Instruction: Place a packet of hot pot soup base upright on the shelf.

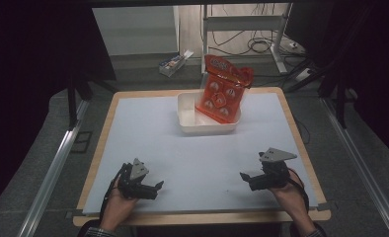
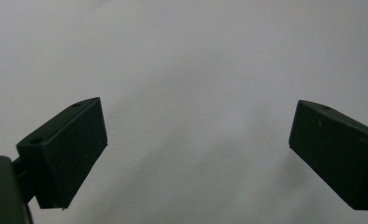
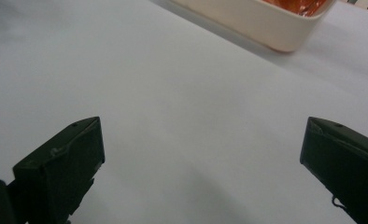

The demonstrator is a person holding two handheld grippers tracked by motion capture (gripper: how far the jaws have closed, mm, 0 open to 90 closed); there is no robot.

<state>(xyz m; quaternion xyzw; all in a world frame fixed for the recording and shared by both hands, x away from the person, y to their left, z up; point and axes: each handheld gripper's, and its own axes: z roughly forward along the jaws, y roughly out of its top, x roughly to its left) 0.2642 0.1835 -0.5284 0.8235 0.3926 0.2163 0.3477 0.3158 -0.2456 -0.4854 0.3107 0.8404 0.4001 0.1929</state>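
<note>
Orange snack bag (image 1: 223,89) stands in white tub (image 1: 187,118), far centre of desk (image 1: 148,133). Looks light, crinkly, slippery — grip top edge gently. Left tool (image 1: 159,185) and right tool (image 1: 242,176) near, jaws wide apart, nothing held.

Wooden table (image 1: 207,217), top covered by pale sheet (image 1: 192,158). Beyond the table's far edge: small white box (image 1: 175,63) on grey floor, tangle of cables (image 1: 256,44), white metal frame leg (image 1: 280,44). Metal rail (image 1: 54,168) along the table's left, another rail (image 1: 365,163) along its right.
</note>
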